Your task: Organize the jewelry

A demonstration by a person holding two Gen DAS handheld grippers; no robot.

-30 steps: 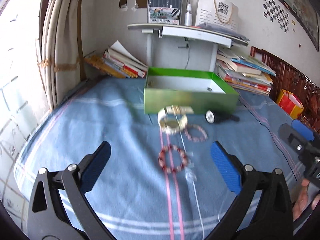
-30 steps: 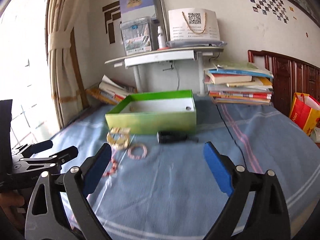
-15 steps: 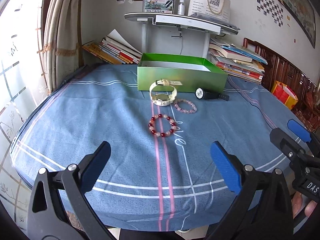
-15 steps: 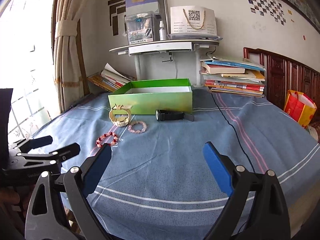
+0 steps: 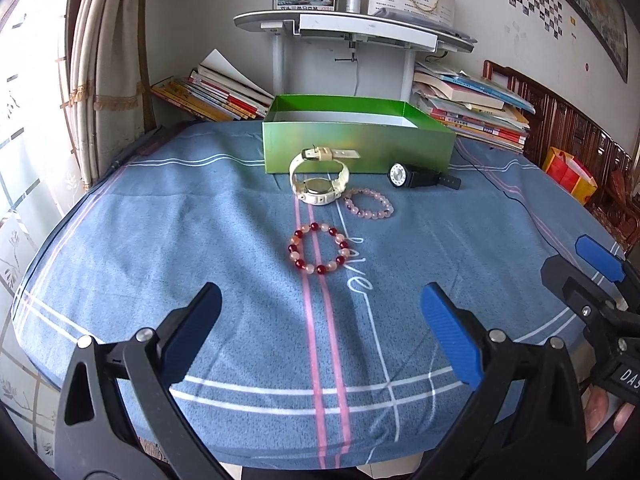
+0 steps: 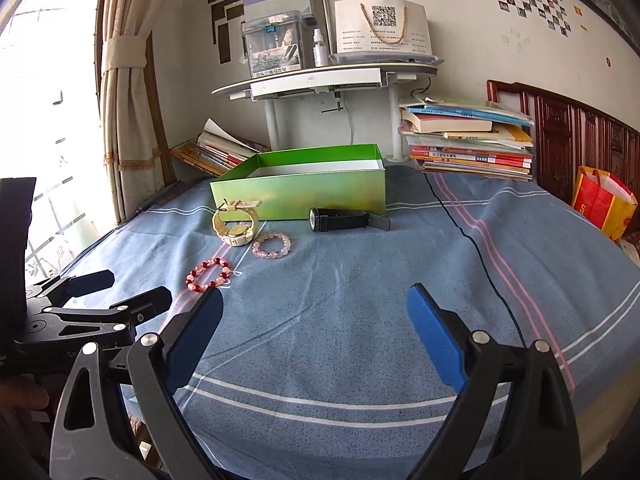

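Note:
An open green box [image 5: 356, 144] [image 6: 300, 196] stands at the far side of the blue cloth, its visible inside white. In front of it lie a cream watch [image 5: 319, 178] [image 6: 236, 226], a black watch [image 5: 420, 176] [image 6: 344, 219], a pale pink bead bracelet [image 5: 369, 203] [image 6: 271, 244] and a red-and-pink bead bracelet [image 5: 319, 253] [image 6: 208, 275]. My left gripper [image 5: 320, 328] hangs open near the front edge, short of the red bracelet. My right gripper [image 6: 316, 328] is open too, nothing between its fingers, to the right of the left one.
Book stacks [image 5: 472, 108] [image 5: 212, 96] flank a white stand [image 5: 352, 28] behind the box. A black cable [image 6: 472, 248] runs across the cloth's right side. A curtain [image 6: 128, 92] hangs at the left, a red-yellow bag [image 6: 604, 200] at the right.
Both grippers have pulled back toward the front edge of the cloth, so the jewelry and box sit farther away. Both stayed open.

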